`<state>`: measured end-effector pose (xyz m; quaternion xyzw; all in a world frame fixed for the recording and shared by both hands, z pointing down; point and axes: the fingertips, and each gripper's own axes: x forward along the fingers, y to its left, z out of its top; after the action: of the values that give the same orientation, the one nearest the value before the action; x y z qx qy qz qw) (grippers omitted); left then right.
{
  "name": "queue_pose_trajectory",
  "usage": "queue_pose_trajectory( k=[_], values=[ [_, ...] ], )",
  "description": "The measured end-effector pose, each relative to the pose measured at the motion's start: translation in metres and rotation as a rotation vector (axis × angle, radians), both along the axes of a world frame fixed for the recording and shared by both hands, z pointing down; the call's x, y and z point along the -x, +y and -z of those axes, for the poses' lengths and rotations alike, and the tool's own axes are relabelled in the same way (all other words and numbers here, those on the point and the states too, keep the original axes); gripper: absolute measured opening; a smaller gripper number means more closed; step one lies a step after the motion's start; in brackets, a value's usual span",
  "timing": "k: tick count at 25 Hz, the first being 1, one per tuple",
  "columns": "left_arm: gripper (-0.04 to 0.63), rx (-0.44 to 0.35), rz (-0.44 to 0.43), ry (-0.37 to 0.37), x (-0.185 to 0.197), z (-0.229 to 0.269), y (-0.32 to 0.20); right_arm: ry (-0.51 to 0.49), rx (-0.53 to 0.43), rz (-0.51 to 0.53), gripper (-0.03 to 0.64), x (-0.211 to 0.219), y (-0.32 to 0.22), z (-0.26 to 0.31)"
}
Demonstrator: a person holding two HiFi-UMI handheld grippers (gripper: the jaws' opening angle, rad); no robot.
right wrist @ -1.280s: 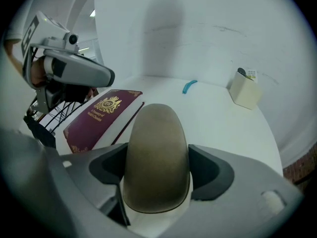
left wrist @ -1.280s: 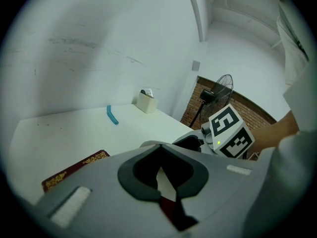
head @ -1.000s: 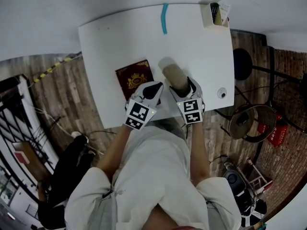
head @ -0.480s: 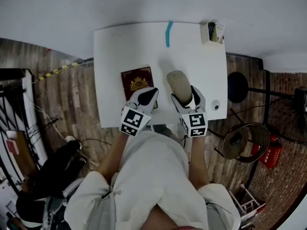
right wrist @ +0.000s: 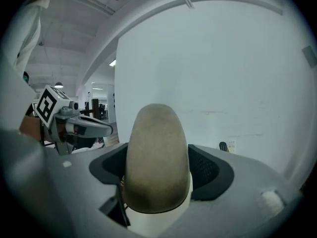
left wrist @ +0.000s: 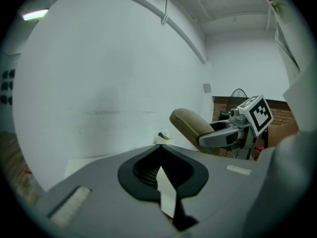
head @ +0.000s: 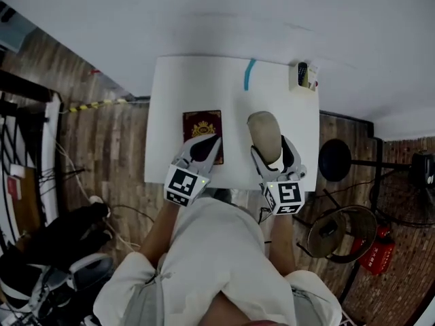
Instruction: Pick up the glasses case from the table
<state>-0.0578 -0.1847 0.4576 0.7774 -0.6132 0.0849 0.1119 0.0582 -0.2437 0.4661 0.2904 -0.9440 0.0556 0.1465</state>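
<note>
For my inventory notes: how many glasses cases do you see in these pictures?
1. The tan glasses case is clamped between the right gripper's fingers, over the white table. None seems hidden.

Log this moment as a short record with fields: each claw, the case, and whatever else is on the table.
right claw: shut on the glasses case, gripping its near end
glasses case: tan, appears lifted off the white table
left claw: shut, empty, over the red booklet's near edge in the head view
red booklet: flat on the table
other items: blue tape strip; small holder at the far right corner
</note>
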Motion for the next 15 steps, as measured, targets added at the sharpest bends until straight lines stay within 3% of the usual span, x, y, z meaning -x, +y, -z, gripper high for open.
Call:
queue_pose_trajectory(
  k=[15],
  values=[
    [0.018,-0.052,0.061,-0.031,-0.009,0.023,0.009,-0.034,-0.045,0.028,0.368,-0.017,-0.004,0.023]
  ],
)
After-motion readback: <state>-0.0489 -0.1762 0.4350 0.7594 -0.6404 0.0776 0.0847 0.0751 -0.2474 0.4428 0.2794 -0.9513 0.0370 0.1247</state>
